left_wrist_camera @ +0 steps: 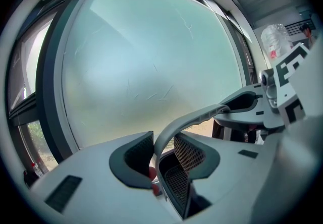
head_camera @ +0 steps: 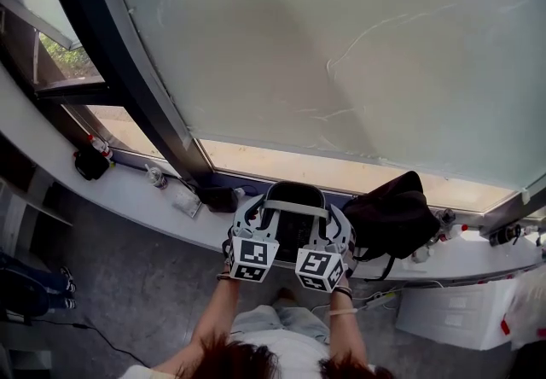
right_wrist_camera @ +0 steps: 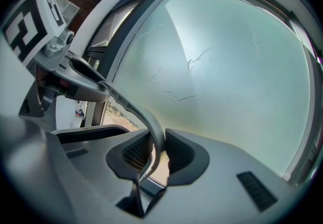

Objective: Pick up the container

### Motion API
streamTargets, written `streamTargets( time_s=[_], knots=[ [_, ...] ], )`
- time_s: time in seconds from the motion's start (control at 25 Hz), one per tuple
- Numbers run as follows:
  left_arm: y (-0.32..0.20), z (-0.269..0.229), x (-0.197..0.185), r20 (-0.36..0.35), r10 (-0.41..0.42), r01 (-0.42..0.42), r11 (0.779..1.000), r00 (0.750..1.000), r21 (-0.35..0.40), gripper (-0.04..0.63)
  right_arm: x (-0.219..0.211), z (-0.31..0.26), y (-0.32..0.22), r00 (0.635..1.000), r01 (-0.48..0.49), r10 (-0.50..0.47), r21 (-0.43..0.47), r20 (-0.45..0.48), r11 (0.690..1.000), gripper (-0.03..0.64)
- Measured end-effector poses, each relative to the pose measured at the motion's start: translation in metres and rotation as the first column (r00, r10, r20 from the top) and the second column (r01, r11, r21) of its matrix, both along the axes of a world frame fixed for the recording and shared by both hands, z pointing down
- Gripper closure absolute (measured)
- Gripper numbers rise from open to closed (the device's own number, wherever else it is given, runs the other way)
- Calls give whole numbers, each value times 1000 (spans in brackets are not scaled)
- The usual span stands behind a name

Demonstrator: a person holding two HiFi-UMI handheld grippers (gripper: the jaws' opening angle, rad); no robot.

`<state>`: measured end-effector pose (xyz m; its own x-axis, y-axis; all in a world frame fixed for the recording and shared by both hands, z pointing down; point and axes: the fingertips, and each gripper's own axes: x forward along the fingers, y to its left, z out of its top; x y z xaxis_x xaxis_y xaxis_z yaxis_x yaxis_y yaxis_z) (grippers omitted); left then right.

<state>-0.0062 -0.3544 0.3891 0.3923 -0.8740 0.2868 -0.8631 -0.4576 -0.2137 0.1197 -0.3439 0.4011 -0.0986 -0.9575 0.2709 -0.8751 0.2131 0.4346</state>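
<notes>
A wide frosted glass window pane (head_camera: 341,53) fills the upper view, edged by a dark metal window frame (head_camera: 128,61). On the pale grey sill (head_camera: 128,194) below, a slumped black fabric bag (head_camera: 392,215) lies at the right. A small red-capped bottle (head_camera: 100,145) and a clear plastic bottle (head_camera: 155,177) stand at the left, well apart from the bag.

window (head_camera: 341,53): large, frosted, daylit | frame (head_camera: 128,70): dark | sill (head_camera: 128,196): pale grey | floor (head_camera: 145,283): grey

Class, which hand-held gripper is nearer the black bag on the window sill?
Right. The right hand-held gripper holds the handle of the container on the side toward the black bag; the left hand-held gripper holds its far end.
</notes>
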Motion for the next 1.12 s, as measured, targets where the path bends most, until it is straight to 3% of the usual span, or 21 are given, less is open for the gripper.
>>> streamTargets(
  time_s=[0.68,1.12],
  knots=[
    [49,-112,-14,-32,37,-33,993,999,115,465,-15,-118,45,1000,18,-21,165,14,986,528],
    [95,-154,-37,-30,49,-44,989,998,141,465,-37,-160,90,999,13,-21,206,36,978,528]
  ],
)
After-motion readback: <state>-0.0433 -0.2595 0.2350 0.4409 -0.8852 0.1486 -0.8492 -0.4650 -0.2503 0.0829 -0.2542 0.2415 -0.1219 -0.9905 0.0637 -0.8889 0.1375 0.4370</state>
